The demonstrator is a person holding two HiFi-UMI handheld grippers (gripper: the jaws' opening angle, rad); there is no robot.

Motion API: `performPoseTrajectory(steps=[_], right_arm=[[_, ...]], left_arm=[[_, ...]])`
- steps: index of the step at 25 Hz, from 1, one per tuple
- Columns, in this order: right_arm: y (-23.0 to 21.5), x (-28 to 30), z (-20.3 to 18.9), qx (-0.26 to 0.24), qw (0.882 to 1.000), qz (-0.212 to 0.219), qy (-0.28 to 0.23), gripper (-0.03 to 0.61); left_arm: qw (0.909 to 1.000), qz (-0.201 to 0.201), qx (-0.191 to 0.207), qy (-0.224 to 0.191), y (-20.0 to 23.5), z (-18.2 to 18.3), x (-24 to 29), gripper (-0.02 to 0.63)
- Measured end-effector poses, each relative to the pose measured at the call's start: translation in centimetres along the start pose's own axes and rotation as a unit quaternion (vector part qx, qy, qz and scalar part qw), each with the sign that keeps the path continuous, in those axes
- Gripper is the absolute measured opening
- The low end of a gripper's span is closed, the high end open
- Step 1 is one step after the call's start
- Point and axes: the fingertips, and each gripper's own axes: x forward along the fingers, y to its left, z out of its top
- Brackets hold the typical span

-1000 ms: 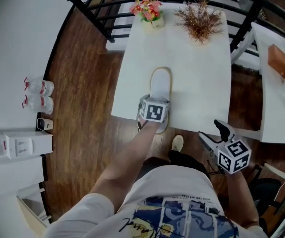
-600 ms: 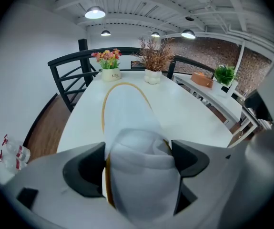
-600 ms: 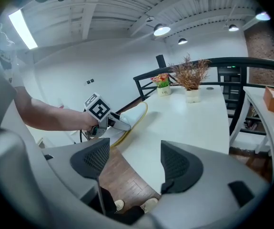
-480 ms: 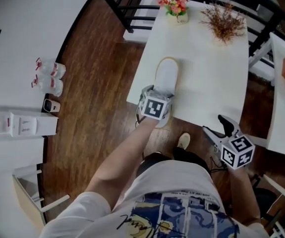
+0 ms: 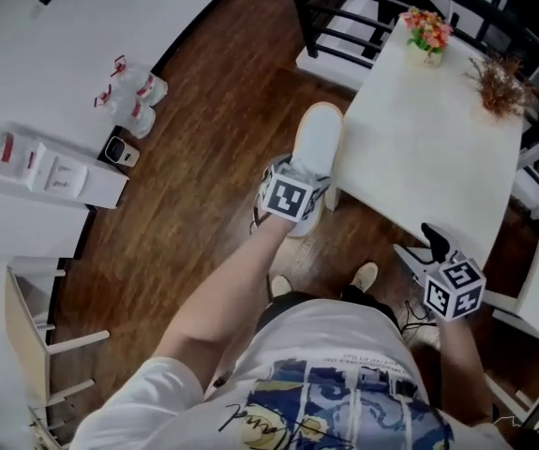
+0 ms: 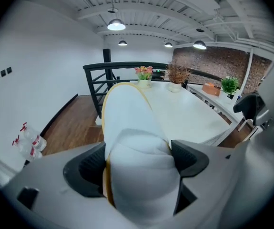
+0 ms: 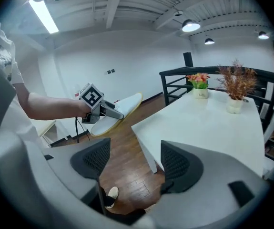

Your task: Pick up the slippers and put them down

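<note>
- Left gripper: jaws clamped on the padded upper of a slipper.
- Slipper: white, tan-yellow sole rim, long end pointing away. It is held in the air over the wooden floor, just beside the white table corner.
- Right gripper: jaws apart, nothing between them.

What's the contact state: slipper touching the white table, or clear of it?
Apart. The right gripper view shows the slipper up in the air, left of the table, with wood floor visible between them.
</note>
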Motion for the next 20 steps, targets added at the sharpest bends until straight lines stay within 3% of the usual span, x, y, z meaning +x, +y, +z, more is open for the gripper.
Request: performPoseTrajectory(steps=[6,12,16,20], right_arm=[[10.9,6.4,1.7,-0.027,0.999,0.012,0.012,0.331],[19.1,13.2,0.1,-0.026,0.999,0.014,0.031,0.331],[22.0,17.6,-1.9,-0.014,0.998,0.009,0.058,0.325],[21.1,23.7,-5.0,-0.023,0.995,0.019,0.090,0.325]], left_arm=[[0.9998,0.011,-0.017,0.000,10.2,-6.7,-5.9,0.419],[0.9991,0.013,-0.034,0.021,18.8,-14.5,-8.5,0.417],[0.9964,0.014,-0.064,0.054,23.3,-20.6,-7.2,0.416],[0.9920,0.013,-0.106,0.067,26.1,-26.0,-1.8,0.416]])
